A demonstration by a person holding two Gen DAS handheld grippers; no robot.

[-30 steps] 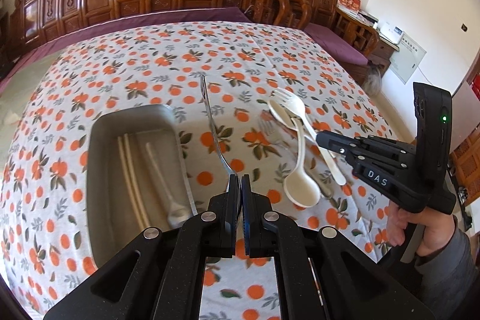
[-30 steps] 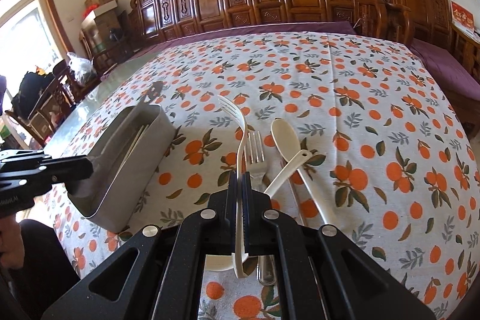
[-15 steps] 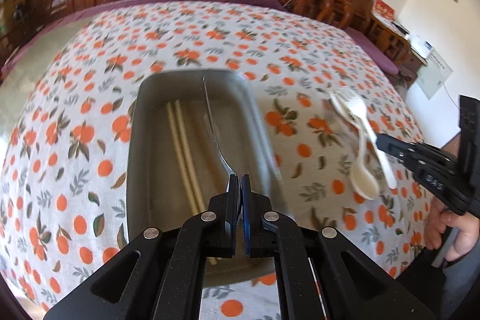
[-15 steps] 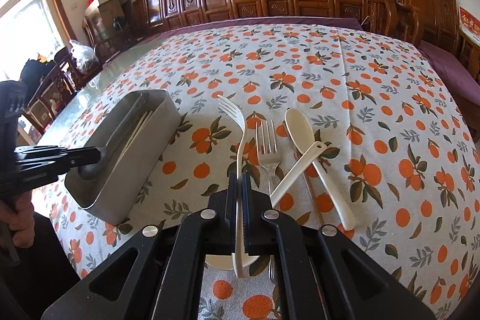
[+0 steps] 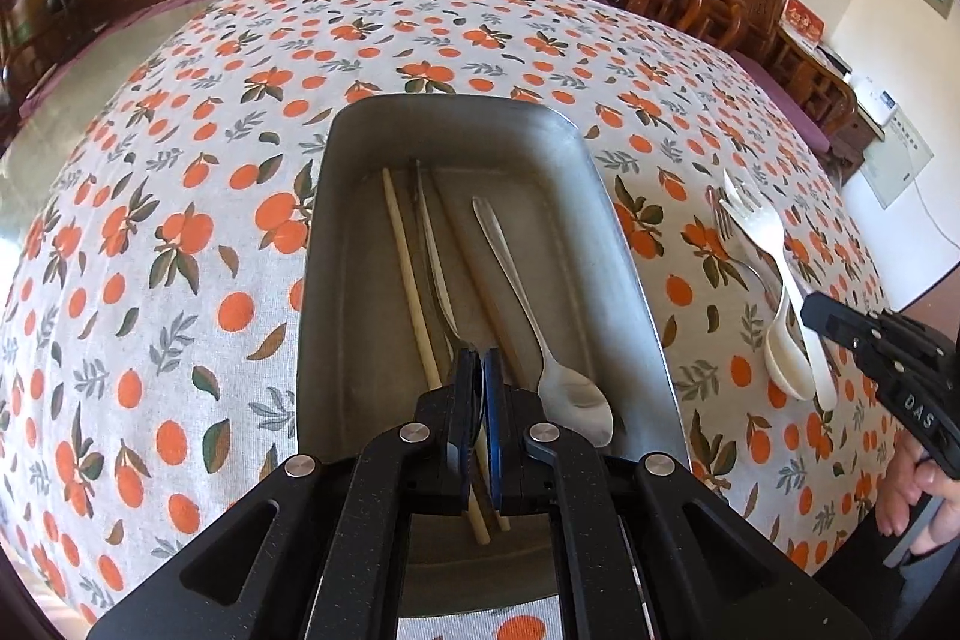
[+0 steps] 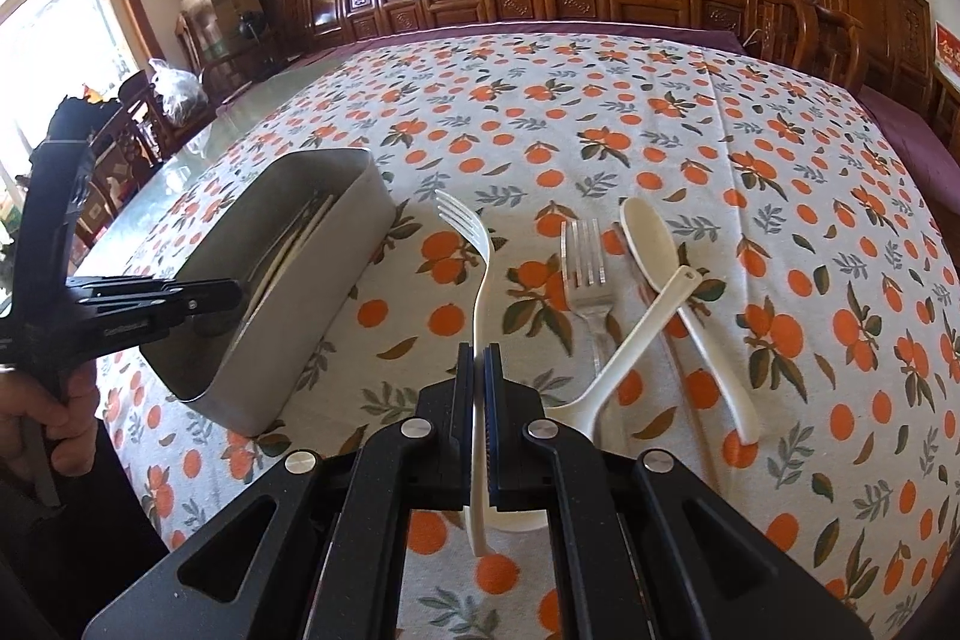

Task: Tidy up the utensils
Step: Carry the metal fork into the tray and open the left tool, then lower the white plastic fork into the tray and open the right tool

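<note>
Two tongs were clamped: left tongs [image 5: 478,376] on a slim steel utensil [image 5: 433,256] inside the dull rectangular metal tray [image 5: 624,280], right tongs [image 6: 478,370] on a white plastic fork [image 6: 480,280] above the orange-print counter [image 6: 660,148], tray left.

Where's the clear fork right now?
In the right wrist view the clear fork lies on the tablecloth, between the held white fork and the crossed white spoons.

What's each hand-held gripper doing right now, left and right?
Left hand-held gripper: closed on a metal utensil over the tray.
Right hand-held gripper: closed on the white fork.
</note>
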